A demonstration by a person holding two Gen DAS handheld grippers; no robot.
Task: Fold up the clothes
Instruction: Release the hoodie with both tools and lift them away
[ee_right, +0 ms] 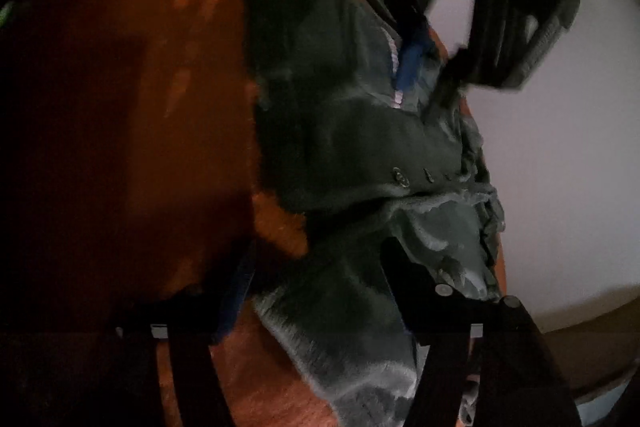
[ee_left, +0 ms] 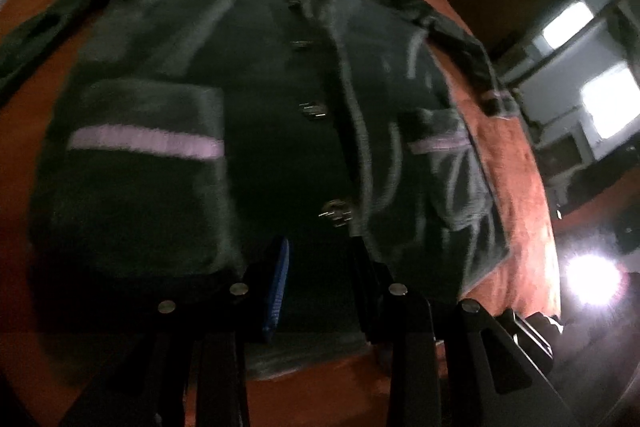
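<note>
Left wrist view shows a dark green jacket (ee_left: 248, 107) spread front-up over an orange blanket (ee_left: 516, 187), filling the frame's middle, 3 buttons down its centre. The left gripper (ee_left: 320, 263) sits open at the hem, bottom centre. Right wrist view shows the right gripper (ee_right: 316, 275) open around the jacket's edge (ee_right: 340, 327), lower centre, not yet closed on it.

I can't make out the blurred buttons (ee_left: 312, 109) on the green cardigan (ee_left: 168, 75), whose left sleeve (ee_left: 16, 55) runs off frame, and shadow swallows the orange bedspread (ee_right: 120, 107) beside it.
</note>
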